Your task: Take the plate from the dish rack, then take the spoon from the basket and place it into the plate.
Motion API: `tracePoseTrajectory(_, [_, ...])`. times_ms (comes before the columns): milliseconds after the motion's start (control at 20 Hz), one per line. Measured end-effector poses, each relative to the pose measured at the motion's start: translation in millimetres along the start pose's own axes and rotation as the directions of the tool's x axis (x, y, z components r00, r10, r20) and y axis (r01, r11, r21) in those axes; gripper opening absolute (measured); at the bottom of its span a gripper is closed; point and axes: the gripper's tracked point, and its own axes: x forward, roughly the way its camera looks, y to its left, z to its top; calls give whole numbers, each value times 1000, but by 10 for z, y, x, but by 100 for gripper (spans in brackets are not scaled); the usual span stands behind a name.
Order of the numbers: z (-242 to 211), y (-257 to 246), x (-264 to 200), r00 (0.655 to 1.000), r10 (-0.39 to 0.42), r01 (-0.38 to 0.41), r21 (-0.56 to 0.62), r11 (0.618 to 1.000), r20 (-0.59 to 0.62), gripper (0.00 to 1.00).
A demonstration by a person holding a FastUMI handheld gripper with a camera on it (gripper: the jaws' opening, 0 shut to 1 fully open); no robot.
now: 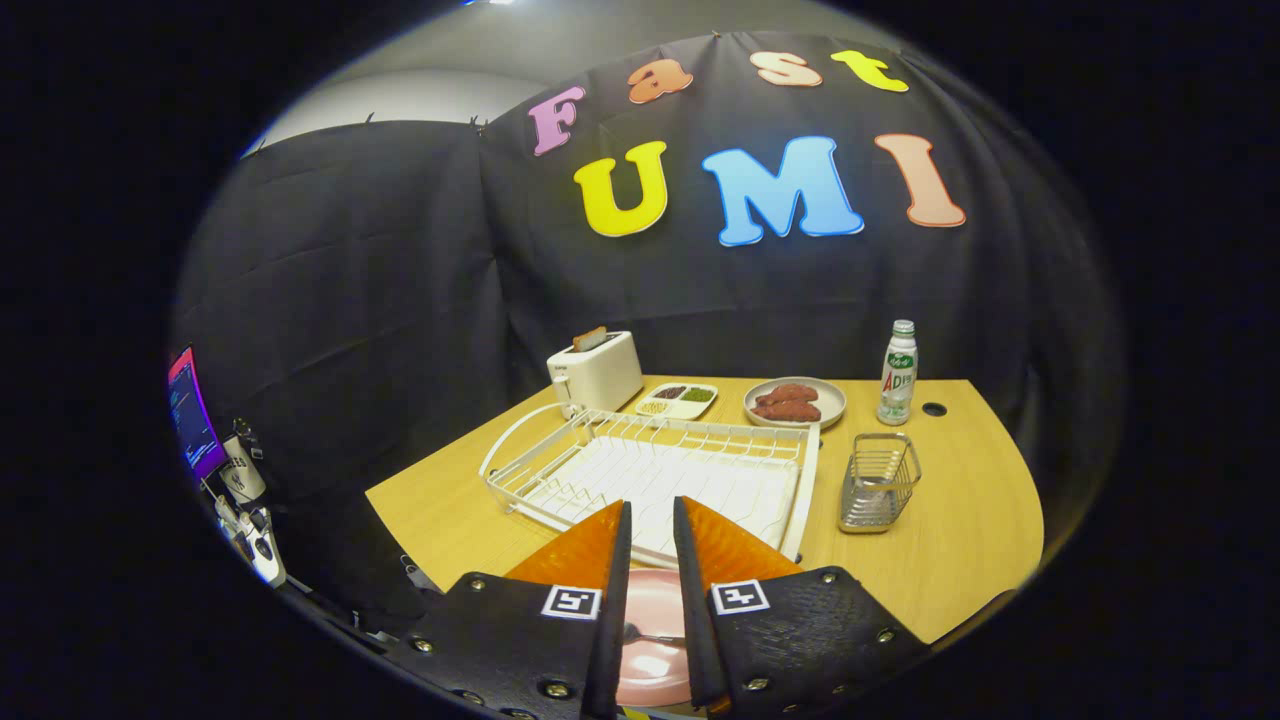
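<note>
A pink plate (655, 655) lies on the wooden table (960, 540) below my gripper (652, 508), seen through the gap between the fingers. A metal spoon (650, 635) rests in the plate, nothing gripping it. My fingers stand a narrow gap apart and hold nothing, so the gripper is open. Just beyond the fingertips sits the white wire dish rack (650, 465), with no dishes in it. To the right of the rack stands the small metal wire basket (880, 482), which looks empty.
Behind the rack are a white toaster (597, 370) with a slice in it, a divided white tray (679, 400), a plate of red meat (795, 402) and a bottle (898, 372). A monitor (192, 412) stands off the table to the left.
</note>
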Motion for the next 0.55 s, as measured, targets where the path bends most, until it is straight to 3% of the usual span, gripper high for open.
tracePoseTrajectory(350, [1171,-562,-301,963,-121,132,-30,991,242,26])
tracePoseTrajectory(550, [1677,-804,-511,935,-168,184,-22,983,311,26])
